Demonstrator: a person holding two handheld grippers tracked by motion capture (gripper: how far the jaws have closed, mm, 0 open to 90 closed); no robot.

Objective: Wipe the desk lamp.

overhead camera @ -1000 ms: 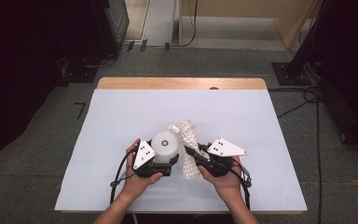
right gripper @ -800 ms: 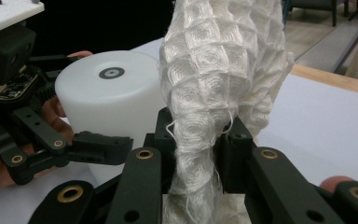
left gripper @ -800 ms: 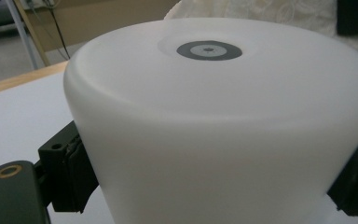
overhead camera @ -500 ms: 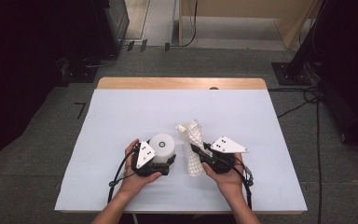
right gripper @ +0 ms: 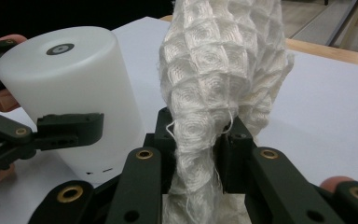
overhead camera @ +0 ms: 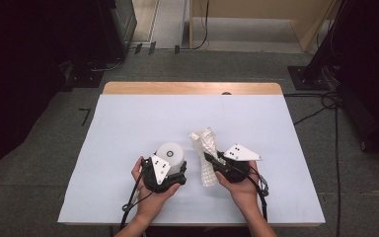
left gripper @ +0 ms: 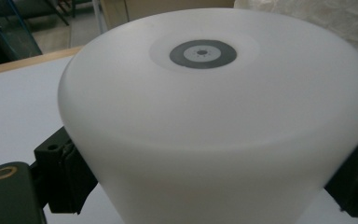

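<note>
A white plastic cylinder [overhead camera: 170,154] with a small grey ring on its top [left gripper: 203,53] stands on the pale table [overhead camera: 128,123], near the front. My left gripper [overhead camera: 170,173] is shut on its lower body, one black jaw on each side [left gripper: 67,172]. To its right, my right gripper [overhead camera: 213,162] is shut on a white waffle-weave cloth [overhead camera: 205,148]. The pads pinch the cloth [right gripper: 205,93] into a narrow waist and its bunched upper part rises above them. In the right gripper view the cylinder [right gripper: 70,88] and a left gripper jaw sit close by at the left.
The table's wooden far edge [overhead camera: 192,88] runs along the back. Grey carpet surrounds the table, with black cables [overhead camera: 325,103] at the right and dark equipment [overhead camera: 113,24] at the back left. A person's hands [overhead camera: 242,190] hold both grippers near the front edge.
My right gripper has sunk a little and shifted right with the cloth, so the cloth now stands slightly apart from the cylinder. The left gripper and cylinder have stayed put.
</note>
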